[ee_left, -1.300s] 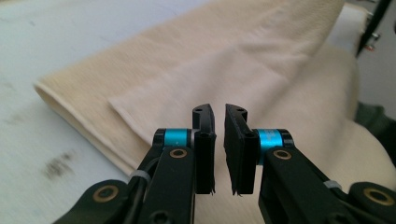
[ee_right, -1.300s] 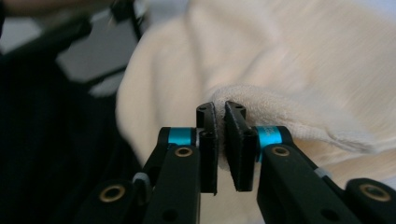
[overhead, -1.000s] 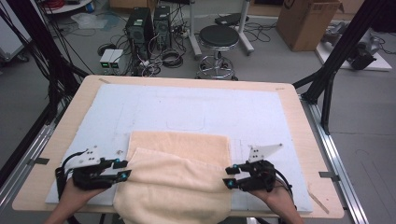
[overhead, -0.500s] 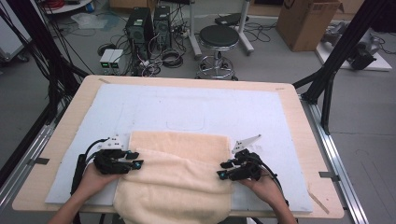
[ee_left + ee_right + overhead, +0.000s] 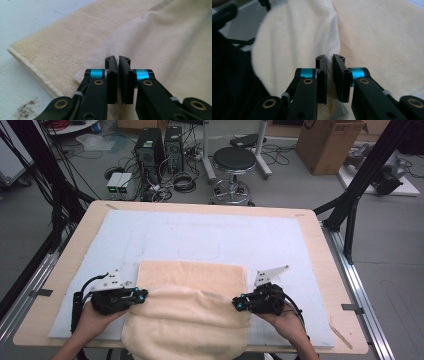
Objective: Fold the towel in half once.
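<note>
A cream towel [image 5: 192, 279] lies on the near half of a pale blue mat [image 5: 200, 232]. Its far part is flat, and its near part is raised in a soft fold and hangs over the table's front edge. My left gripper [image 5: 142, 295] is shut on the fold's left edge, and my right gripper [image 5: 237, 304] is shut on its right edge. In the left gripper view, the left gripper [image 5: 117, 60] has its jaws pressed together over the towel [image 5: 62, 42]. The right gripper [image 5: 329, 58], seen in its own view, pinches a seam of the towel [image 5: 374, 37].
The mat covers most of a wooden table [image 5: 312, 240]. On the floor beyond the far edge are a round stool [image 5: 235, 160], computer towers [image 5: 157, 145] with cables, and a cardboard box [image 5: 325, 140]. Black frame legs [image 5: 355, 185] stand at the right.
Both grippers moved away from the person and slightly inward, carrying the towel's near edge up over the flat part. In the last half second they hardly shifted.
</note>
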### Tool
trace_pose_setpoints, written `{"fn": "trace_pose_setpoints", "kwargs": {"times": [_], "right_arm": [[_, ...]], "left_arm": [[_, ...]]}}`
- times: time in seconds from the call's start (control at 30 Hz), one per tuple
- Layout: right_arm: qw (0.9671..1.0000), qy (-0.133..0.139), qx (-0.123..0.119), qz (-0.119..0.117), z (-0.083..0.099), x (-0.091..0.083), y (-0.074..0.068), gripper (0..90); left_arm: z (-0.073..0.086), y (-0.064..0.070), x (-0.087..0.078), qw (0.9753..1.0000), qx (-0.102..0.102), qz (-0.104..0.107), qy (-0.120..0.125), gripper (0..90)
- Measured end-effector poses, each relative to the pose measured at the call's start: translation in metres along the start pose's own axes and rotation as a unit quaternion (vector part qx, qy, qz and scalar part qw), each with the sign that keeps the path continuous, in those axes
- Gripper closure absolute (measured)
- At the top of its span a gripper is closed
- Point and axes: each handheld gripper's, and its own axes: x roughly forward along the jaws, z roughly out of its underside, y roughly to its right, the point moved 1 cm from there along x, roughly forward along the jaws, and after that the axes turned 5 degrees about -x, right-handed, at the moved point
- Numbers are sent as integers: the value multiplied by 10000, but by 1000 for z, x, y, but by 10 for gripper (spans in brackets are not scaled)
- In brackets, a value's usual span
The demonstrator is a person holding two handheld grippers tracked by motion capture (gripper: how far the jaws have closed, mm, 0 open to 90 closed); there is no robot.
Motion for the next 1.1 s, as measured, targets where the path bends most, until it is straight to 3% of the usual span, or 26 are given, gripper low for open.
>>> {"fn": "trace_pose_setpoints", "kwargs": {"times": [0.2,0.3,0.37,0.47,0.57,0.67,0.77,0.93,1.07,1.1], "right_arm": [[9986,237,-360,-294,-1,-9,-35,801],[9963,301,-460,-658,0,-13,-53,719],[9941,373,-560,-856,0,-16,-62,668],[9930,368,-602,-948,-2,-21,-65,604],[9966,266,-554,-542,-6,-20,-55,583],[9990,239,-345,-152,-7,-15,-37,551],[9988,140,-203,427,-10,-8,-16,493],[9931,161,49,1158,-12,-2,23,466],[9857,55,143,1680,-10,6,49,450],[9843,39,191,1754,-10,8,55,445]], "left_arm": [[23,34,-37,9992,198,277,205,851],[35,49,-53,9985,263,423,243,841],[39,55,-62,9974,216,582,371,798],[37,57,-68,9969,233,576,490,676],[31,49,-63,9975,187,449,522,636],[25,36,-51,9976,113,338,587,617],[17,20,-39,9977,-11,221,642,577],[4,-9,-15,9977,-323,-107,594,517],[-4,-31,5,9951,-545,-608,560,458],[-5,-36,10,9937,-559,-814,522,457]]}}
